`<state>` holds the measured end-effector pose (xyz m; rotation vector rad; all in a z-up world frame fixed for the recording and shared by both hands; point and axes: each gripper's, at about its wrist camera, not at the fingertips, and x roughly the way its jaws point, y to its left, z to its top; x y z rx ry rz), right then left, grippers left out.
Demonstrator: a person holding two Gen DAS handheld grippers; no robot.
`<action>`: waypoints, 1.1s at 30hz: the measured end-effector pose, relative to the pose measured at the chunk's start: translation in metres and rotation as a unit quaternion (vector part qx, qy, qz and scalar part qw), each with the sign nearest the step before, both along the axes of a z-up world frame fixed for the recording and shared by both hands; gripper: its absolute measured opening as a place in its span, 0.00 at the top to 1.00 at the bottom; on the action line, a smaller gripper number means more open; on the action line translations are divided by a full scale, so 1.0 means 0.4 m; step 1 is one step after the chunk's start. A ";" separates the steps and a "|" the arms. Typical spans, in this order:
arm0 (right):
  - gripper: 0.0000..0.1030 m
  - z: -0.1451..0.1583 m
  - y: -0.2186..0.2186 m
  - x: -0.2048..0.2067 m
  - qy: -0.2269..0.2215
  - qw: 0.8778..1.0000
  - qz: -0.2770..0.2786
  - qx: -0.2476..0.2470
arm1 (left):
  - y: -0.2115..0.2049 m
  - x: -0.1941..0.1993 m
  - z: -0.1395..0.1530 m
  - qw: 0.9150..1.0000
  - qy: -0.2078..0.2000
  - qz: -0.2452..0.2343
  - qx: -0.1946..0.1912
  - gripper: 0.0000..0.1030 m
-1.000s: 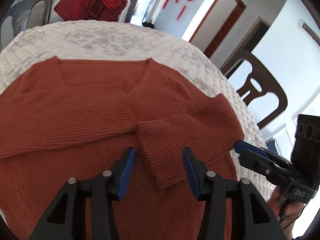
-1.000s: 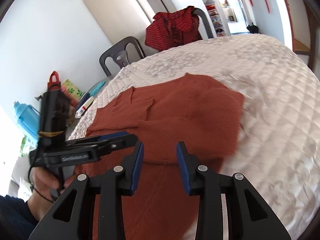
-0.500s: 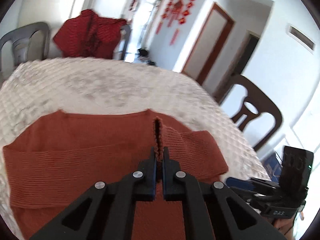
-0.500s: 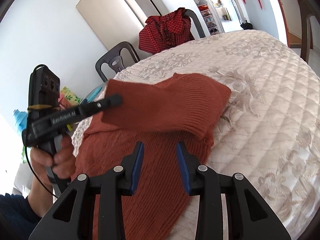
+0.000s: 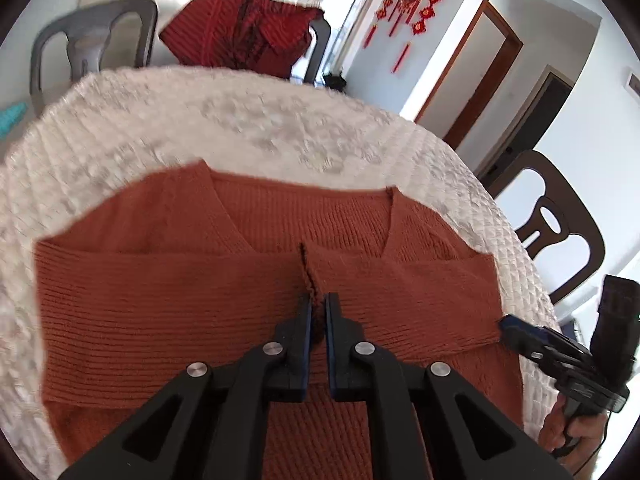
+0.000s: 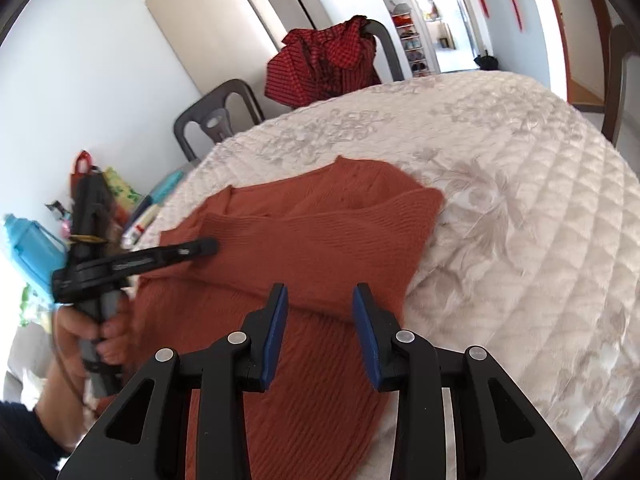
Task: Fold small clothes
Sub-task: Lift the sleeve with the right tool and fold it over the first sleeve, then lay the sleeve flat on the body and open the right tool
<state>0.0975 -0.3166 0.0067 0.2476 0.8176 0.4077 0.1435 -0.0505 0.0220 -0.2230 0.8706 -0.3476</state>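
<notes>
My left claw (image 5: 316, 312) pinches the sweater (image 5: 180, 312) cuff (both sleeves folded across); my right claw (image 6: 320, 320) hangs released above the desk (image 6: 520, 200).

Quilted tabletop (image 6: 520, 208) right of sweater (image 6: 320, 248) bare; clutter (image 6: 120, 200) crowds left edge, probably bottles.

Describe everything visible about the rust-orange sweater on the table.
The sweater is a rust-orange ribbed knit with a V neckline, lying flat, front up, on the white quilted tablecloth. Both sleeves are folded across the chest, their cuffs meeting near the middle. The left gripper is shut on the cuff edge of one sleeve, pinching a small upright ridge of knit between its fingers. The right gripper hangs open above the sweater's right side. The hem runs out of view.
</notes>
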 end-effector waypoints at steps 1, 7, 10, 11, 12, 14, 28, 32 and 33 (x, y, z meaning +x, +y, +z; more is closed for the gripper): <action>0.76 -0.013 0.001 0.012 0.011 1.000 -0.008 -0.017 | 0.003 -0.007 0.011 1.000 -0.009 0.004 0.004 0.87; 0.84 -0.004 -0.014 0.034 0.014 0.996 -0.046 -0.071 | -0.017 -0.008 0.046 0.999 -0.039 -0.012 0.024 0.85; 0.84 0.014 -0.017 0.057 0.010 0.998 -0.048 -0.049 | -0.053 0.017 0.028 0.998 -0.034 -0.021 0.040 0.85; 0.84 0.020 -0.011 0.067 0.007 0.997 -0.048 -0.052 | -0.064 0.030 0.016 0.998 -0.030 -0.022 0.047 0.85; 0.84 0.025 0.000 0.079 0.001 0.997 -0.045 -0.060 | -0.071 0.039 0.004 0.998 -0.023 -0.018 0.055 0.85; 0.84 0.017 0.009 0.112 -0.002 0.997 -0.043 -0.068 | -0.081 0.056 -0.025 0.997 -0.008 -0.020 0.069 0.85; 0.82 0.001 0.046 0.044 0.004 0.995 -0.012 -0.102 | -0.062 -0.050 -0.022 0.989 -0.032 -0.001 0.141 0.83; 0.82 -0.019 0.042 0.043 0.015 0.994 -0.010 -0.107 | -0.058 -0.057 -0.009 0.987 -0.034 0.011 0.155 0.81; 0.82 -0.016 0.041 0.043 0.016 0.994 -0.012 -0.106 | -0.058 -0.063 -0.007 0.986 -0.035 0.013 0.160 0.81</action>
